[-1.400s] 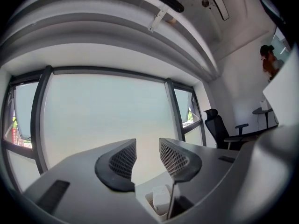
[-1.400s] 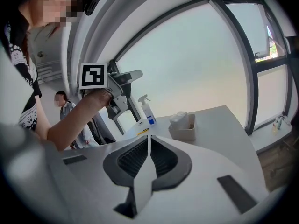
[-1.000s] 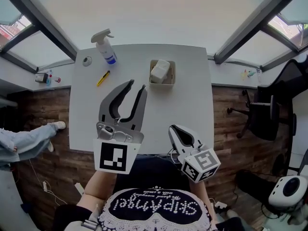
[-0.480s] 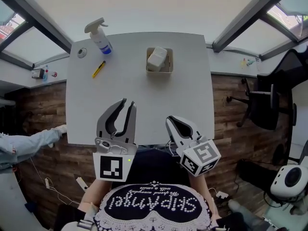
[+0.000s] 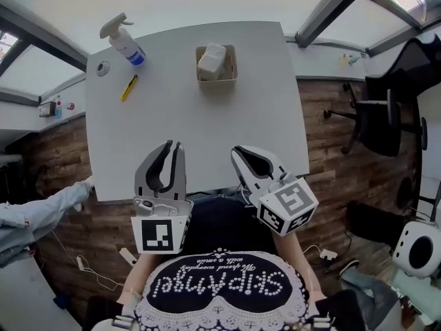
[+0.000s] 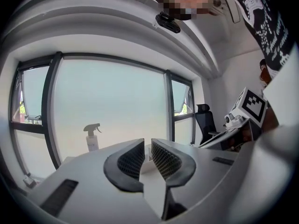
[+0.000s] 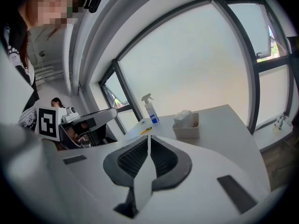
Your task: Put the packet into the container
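The white packet (image 5: 211, 58) lies inside the small beige container (image 5: 228, 75) at the far middle of the white table (image 5: 255, 116); in the right gripper view the packet (image 7: 183, 117) pokes above the container (image 7: 187, 130). My left gripper (image 5: 173, 147) hovers at the table's near edge, far from the container. Its jaws have just been closing, leaving a narrow slit with nothing between the pads (image 6: 132, 158). My right gripper (image 5: 238, 152) hangs beside it, shut and empty, its tips meeting (image 7: 149, 138).
A spray bottle (image 5: 121, 39), a yellow cutter (image 5: 129, 87) and a small round disc (image 5: 103, 66) sit at the table's far left. An office chair (image 5: 372, 109) stands to the right, and a person's leg (image 5: 34, 209) reaches in at the left.
My left gripper has drawn back from over the table toward the near edge and sunk, its jaws narrowing from wide apart to a slit. The right gripper has stayed put.
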`<move>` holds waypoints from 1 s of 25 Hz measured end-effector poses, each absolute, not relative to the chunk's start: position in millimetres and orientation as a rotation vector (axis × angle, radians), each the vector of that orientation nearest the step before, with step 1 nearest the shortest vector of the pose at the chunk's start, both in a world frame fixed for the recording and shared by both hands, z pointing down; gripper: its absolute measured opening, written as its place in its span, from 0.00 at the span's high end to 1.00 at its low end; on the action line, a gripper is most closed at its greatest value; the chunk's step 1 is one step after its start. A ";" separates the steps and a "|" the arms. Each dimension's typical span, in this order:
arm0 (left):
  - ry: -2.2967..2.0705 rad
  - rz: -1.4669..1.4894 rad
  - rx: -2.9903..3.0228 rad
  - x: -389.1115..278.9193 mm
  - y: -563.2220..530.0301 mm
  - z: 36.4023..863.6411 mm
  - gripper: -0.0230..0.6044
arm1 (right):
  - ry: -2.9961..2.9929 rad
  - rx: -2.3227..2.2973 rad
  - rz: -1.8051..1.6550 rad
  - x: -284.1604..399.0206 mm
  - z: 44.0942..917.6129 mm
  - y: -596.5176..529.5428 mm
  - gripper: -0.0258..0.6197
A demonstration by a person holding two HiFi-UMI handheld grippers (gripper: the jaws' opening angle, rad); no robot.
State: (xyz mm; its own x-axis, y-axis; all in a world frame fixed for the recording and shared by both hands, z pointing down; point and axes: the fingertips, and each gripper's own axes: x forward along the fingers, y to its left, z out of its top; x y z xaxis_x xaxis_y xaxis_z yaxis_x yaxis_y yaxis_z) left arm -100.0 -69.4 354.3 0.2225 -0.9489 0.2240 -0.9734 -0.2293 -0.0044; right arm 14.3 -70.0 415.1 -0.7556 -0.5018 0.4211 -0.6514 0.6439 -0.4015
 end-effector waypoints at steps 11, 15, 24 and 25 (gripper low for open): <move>-1.803 0.305 2.300 -91.9 -55.4 374.6 0.92 | -2.597 0.927 0.798 18.1 415.3 -63.7 0.91; -1.792 0.338 2.313 -93.5 -54.8 379.0 0.94 | -2.597 0.924 0.807 19.0 416.4 -61.7 0.91; -1.696 0.303 2.260 -87.9 -55.6 396.2 0.95 | -2.593 0.936 0.834 23.9 417.7 -61.6 0.91; -1.696 0.301 2.260 -87.7 -56.0 396.1 0.95 | -2.592 0.937 0.835 24.3 417.8 -61.8 0.91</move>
